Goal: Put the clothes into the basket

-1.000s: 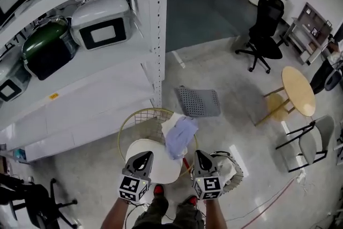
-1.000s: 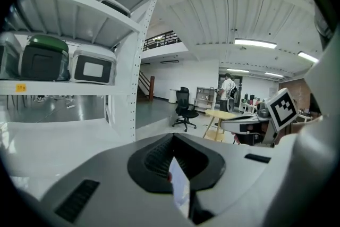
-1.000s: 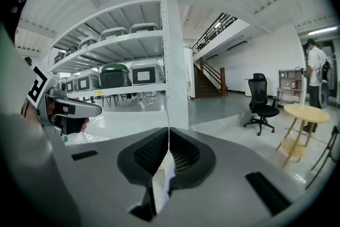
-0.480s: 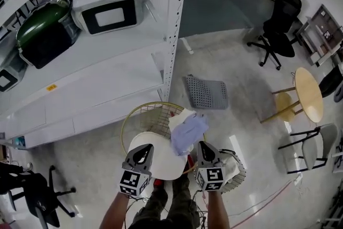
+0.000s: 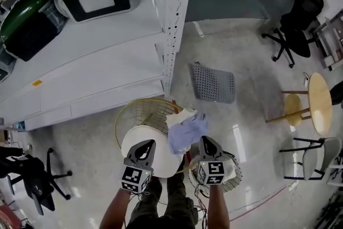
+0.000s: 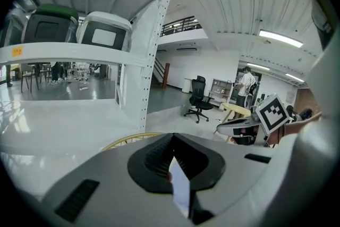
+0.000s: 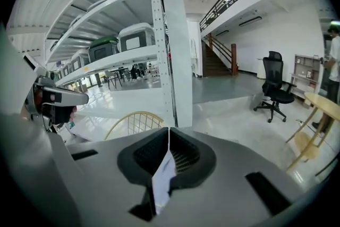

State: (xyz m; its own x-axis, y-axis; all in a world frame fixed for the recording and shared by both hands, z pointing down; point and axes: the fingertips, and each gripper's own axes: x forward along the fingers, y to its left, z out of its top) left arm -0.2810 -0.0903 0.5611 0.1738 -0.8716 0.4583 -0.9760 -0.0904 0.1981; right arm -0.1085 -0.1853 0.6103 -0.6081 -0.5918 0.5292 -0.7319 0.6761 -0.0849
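Two grippers low in frame: my left gripper (image 5: 144, 146) and right gripper (image 5: 207, 141) each pinch thin pale cloth (image 5: 185, 130), bunched above the basket (image 5: 122, 115) at centre.

Grey perforated mat (image 5: 213, 83) on floor near shelf post (image 5: 174, 19); office chair (image 5: 297, 21) beyond.

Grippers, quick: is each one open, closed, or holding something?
Left gripper: closed, pinching a pale cloth edge.
Right gripper: closed, pinching a pale cloth fold.

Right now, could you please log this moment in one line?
left gripper shut on cloth | right gripper shut on cloth | cloth at basket rim
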